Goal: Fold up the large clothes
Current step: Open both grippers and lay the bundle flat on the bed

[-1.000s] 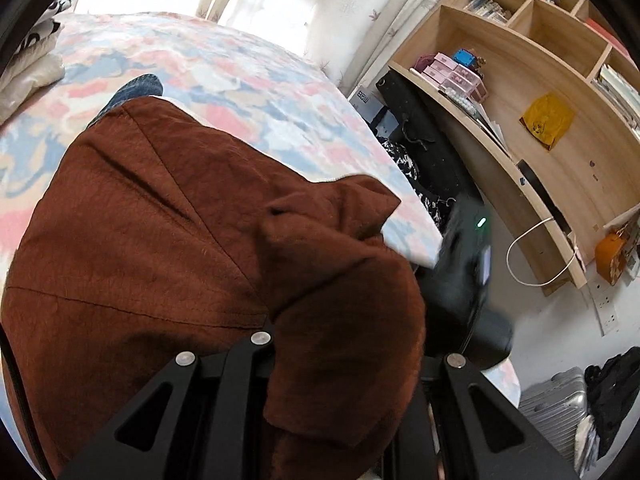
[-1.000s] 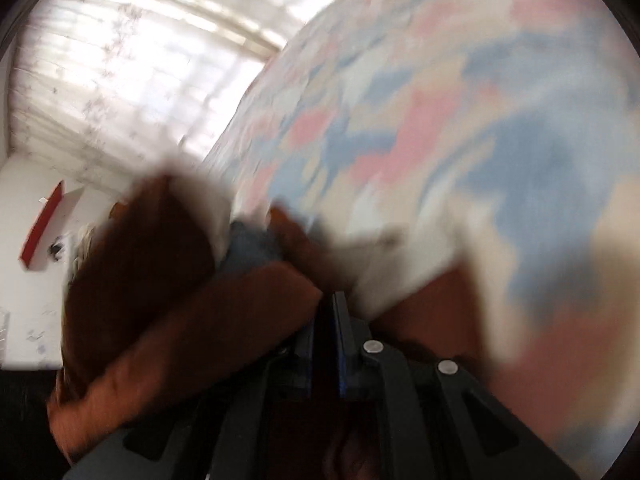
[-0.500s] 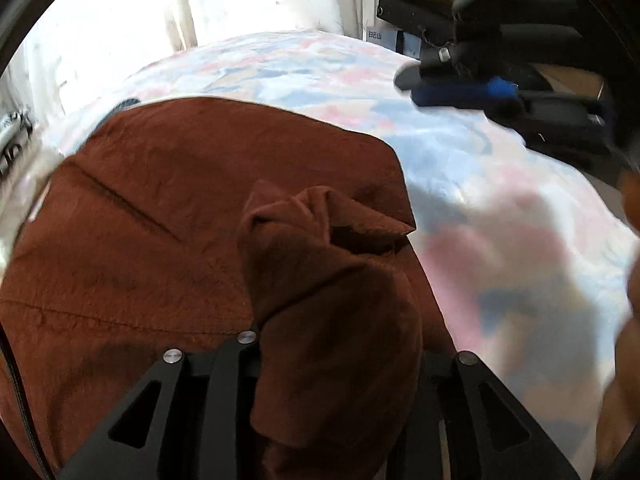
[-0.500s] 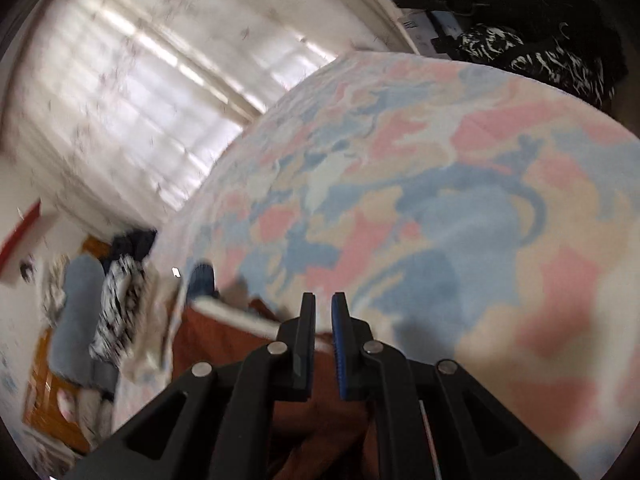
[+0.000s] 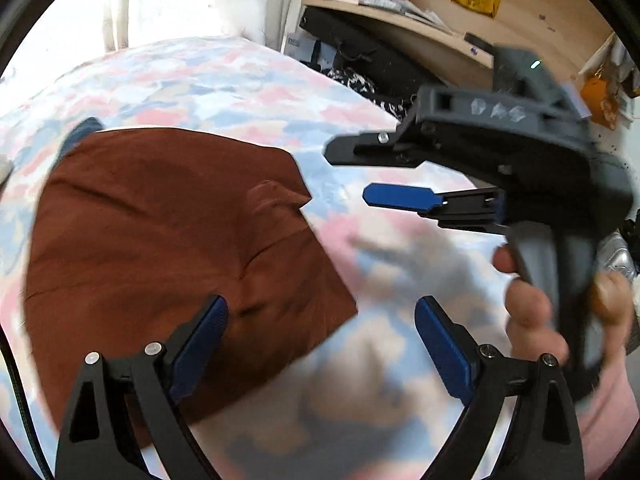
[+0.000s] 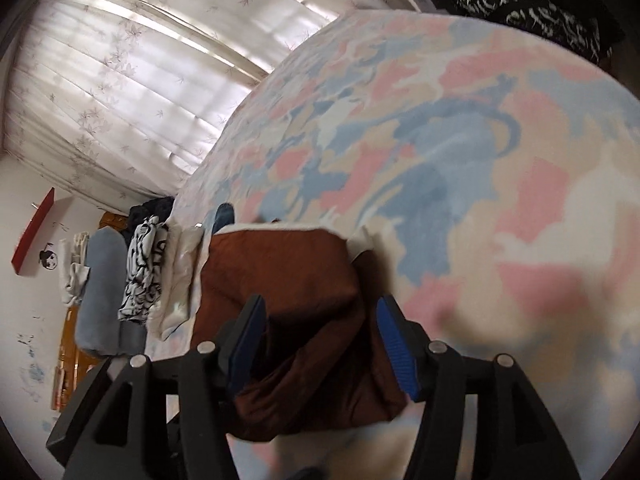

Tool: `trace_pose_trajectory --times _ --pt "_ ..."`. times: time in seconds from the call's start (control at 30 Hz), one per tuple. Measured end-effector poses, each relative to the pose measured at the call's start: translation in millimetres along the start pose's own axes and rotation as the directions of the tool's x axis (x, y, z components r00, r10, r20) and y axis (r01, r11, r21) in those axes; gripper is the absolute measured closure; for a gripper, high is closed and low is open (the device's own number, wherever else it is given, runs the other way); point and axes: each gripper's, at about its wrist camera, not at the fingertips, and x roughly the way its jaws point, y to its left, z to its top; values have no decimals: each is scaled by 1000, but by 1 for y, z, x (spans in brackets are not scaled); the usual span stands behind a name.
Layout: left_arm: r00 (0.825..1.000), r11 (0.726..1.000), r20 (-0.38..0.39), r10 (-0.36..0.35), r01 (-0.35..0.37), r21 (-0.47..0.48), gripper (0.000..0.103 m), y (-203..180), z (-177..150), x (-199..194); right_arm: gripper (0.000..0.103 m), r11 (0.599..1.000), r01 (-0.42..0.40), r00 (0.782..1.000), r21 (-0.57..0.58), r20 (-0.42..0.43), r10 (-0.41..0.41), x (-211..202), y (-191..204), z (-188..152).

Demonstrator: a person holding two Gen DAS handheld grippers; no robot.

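Both hand-held grippers, left (image 5: 320, 340) and right (image 6: 318, 336), gape wide, empty. Folded brown garment (image 5: 160, 240) lies on my bed (image 5: 240, 80); its near edge hides behind fingers. Only right view shows stacked clothes (image 6: 136, 276).

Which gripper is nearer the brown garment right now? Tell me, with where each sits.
Left. The left gripper is open at the brown garment, one finger over its near edge. The right gripper, also open, hangs beside it over the bedspread.
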Motion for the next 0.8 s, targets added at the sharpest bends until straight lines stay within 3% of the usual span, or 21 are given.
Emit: trace_pose_trajectory --times 0.17,0.33,0.53,0.63,0.7,0.8 --pt "1000 997 14 28 -27 -72 10 41 -17 -46 41 1000 -19 996 25 -91 21 19 3 -11" --pt "991 976 37 125 -116 -186 10 108 -23 -81 38 996 -64 988 70 -137 73 36 8 -17" --pt "987 940 1 161 -153 -306 10 150 -17 -62 36 993 -80 983 90 -155 94 34 26 -20" --pt "985 935 -27 171 -171 -310 10 150 -12 -34 24 994 -96 977 48 -187 103 32 41 -24" --pt "987 934 -28 157 -157 -321 10 153 -15 -23 24 997 -80 976 22 -203 82 33 47 -28" --pt "989 931 -31 146 -148 -335 10 161 -16 -13 24 996 73 977 -52 -195 -82 41 54 -31"
